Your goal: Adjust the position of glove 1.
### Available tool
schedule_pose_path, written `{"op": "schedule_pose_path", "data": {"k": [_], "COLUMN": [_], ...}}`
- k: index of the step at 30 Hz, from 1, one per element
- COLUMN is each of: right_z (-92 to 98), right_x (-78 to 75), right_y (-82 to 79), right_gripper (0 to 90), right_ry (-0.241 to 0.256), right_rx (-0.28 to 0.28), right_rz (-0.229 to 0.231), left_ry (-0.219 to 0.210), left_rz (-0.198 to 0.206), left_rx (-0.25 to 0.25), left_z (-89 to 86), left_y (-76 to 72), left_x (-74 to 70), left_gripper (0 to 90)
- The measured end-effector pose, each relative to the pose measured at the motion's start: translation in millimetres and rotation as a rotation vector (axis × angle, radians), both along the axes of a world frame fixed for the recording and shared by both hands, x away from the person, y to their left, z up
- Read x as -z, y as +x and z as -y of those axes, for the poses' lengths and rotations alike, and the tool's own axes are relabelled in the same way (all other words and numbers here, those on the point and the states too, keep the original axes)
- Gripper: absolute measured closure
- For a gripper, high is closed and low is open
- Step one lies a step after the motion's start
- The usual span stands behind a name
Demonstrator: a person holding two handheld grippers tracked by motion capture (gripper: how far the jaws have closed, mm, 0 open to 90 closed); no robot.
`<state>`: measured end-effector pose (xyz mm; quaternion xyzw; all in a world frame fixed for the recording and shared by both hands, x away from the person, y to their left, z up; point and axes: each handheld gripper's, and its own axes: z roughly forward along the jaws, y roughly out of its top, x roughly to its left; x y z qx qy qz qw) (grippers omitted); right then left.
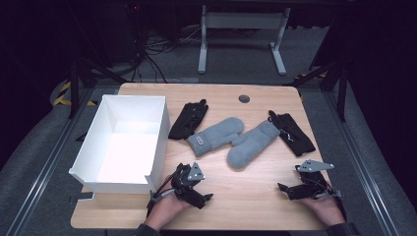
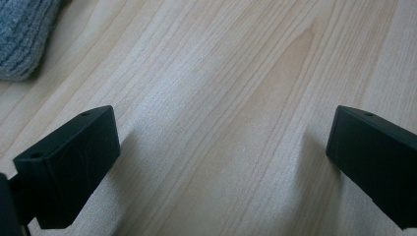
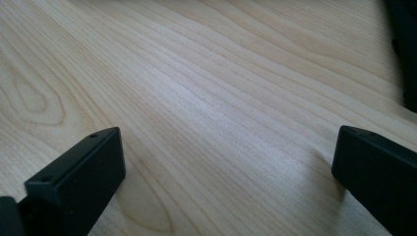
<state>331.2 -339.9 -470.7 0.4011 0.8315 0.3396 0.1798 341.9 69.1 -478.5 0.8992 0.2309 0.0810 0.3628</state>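
- High view: fixed above the person's side, facing forward and down, whole worktop (image 1: 246, 196) in frame.
- Left gripper view: rides the left gripper (image 1: 199, 189), very close over wood grain; grey mitten (image 2: 22, 34) at top left, also seen from high.
- Right gripper view: rides the right gripper (image 1: 290, 189), equally close, same worktop.

L gripper (image 1: 204, 195) low, jaws wide apart, R gripper (image 1: 284, 189) same

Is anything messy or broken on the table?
Nothing looks broken or spilled. The two grey mittens and two black gloves just lie loose and crooked across the table, beside the white box. The left gripper and right gripper rest open, holding nothing.
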Motion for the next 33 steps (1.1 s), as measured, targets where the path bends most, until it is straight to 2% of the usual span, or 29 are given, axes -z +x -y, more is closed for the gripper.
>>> {"op": "schedule_pose_path", "data": {"k": [10, 16, 17, 20, 27, 33], "right_z": [0.2, -2.4, -2.9, -4.3, -7.1, -14.0], "right_x": [-0.8, -13.1, -16.0, -20.2, -30.8, -38.0], "right_y": [0.8, 2.0, 2.6, 4.7, 13.8, 27.1], "right_gripper": [1.0, 11.6, 16.5, 18.5, 44.7, 70.8], "right_ry": [-0.005, -0.016, -0.009, -0.002, 0.055, 0.070], "right_rx": [-0.015, -0.025, -0.033, -0.030, -0.071, -0.095], "right_rz": [-0.003, 0.008, 0.006, 0.010, 0.002, 0.007], "left_ry": [0.002, 0.000, 0.001, 0.000, 0.001, 0.001], "left_rz": [0.000, -0.001, 0.000, -0.004, -0.003, -0.003], "left_rx": [-0.009, -0.012, -0.014, -0.012, -0.016, -0.018], "left_z": [0.9, -0.5, -0.5, -0.5, -0.2, -0.2], "left_y": [1.6, 0.8, 0.7, 0.7, 1.0, 0.8], "left_x": [-0.2, 0.1, 0.0, 0.0, -0.1, -0.1], "left_gripper": [0.3, 0.3, 0.3, 0.3, 0.4, 0.4]}}
